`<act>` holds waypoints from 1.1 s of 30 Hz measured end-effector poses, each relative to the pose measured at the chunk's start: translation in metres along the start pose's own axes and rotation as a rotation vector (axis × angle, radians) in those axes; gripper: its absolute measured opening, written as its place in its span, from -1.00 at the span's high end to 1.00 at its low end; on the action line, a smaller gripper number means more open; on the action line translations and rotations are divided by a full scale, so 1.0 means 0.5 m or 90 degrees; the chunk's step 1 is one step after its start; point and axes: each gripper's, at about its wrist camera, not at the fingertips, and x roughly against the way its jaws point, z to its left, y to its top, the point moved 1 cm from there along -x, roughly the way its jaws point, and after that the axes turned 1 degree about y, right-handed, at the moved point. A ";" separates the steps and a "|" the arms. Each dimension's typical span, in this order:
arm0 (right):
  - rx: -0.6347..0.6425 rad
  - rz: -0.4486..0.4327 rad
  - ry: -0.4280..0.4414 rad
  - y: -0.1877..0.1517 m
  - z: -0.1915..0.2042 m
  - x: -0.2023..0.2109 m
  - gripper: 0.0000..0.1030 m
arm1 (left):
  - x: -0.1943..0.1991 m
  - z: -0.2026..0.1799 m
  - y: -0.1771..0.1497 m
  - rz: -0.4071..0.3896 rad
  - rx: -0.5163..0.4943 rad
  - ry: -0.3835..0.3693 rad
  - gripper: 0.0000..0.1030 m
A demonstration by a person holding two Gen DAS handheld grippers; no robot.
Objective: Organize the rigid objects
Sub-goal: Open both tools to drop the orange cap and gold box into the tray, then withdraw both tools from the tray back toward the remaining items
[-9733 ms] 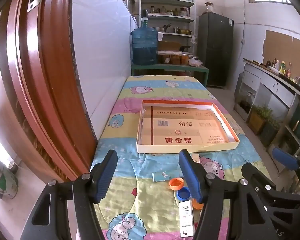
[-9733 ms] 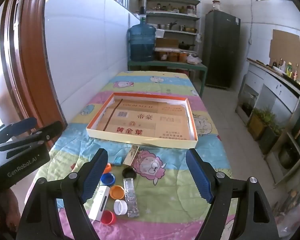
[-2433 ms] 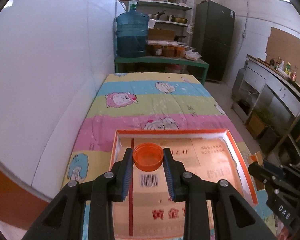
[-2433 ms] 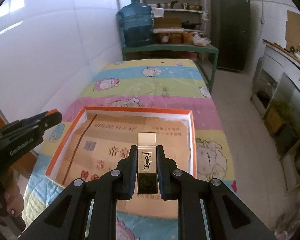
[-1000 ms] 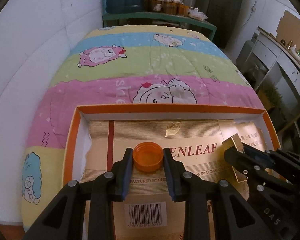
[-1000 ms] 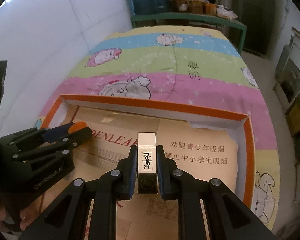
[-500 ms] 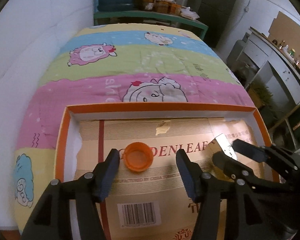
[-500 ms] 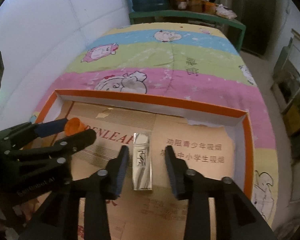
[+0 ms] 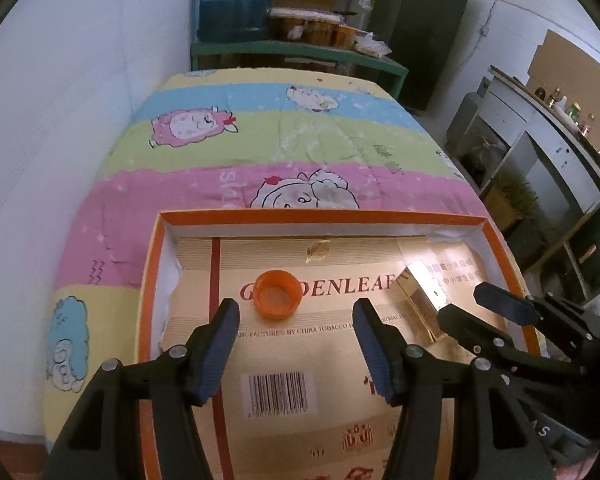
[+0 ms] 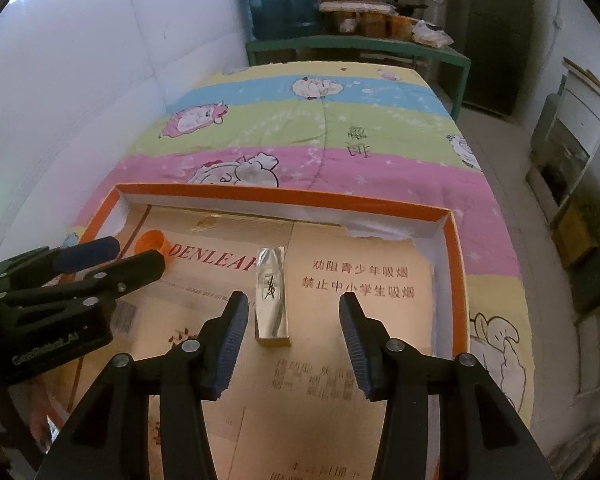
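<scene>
- Fingers of the left gripper [image 9: 296, 334] stand spread apart with nothing between them; their jaws have just been opening, and the orange cap [image 9: 278, 294] they carried sits free on the tray floor just beyond the tips, mouth up.
- Fingers of the right gripper [image 10: 291, 330] are likewise parted and empty; these jaws too have just been opening, and the gold box [image 10: 272, 295] lies flat between and ahead of them, touching neither pad.
- Both things rest inside the orange-rimmed tray [image 9: 320, 214], on the printed cardboard lining [image 9: 320, 344] of its floor: cap toward the left side, gold box toward the middle, well apart from each other.
- That spacing looks deliberate to me: each piece gets its own patch of the tray, so the next ones can go in without knocking them.
- Laying the box on its long face and the cap on its flat top keeps either from tipping or rolling once let go.
- The tray sits on a counter covered by a striped cartoon-sheep cloth [image 10: 324, 128], against a white wall.
- I judge this drop-off finished; more items likely wait outside these views.
</scene>
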 end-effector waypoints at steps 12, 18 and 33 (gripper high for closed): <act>0.004 -0.040 0.004 -0.043 0.029 0.102 0.05 | 0.118 0.001 -0.046 -0.052 -0.013 -0.007 -0.14; 0.004 -0.050 0.008 -0.068 0.045 0.145 0.05 | 0.175 -0.002 -0.071 -0.073 -0.018 -0.017 -0.14; 0.009 -0.070 0.011 -0.150 0.083 0.243 0.05 | 0.277 -0.003 -0.152 -0.111 -0.016 -0.036 -0.14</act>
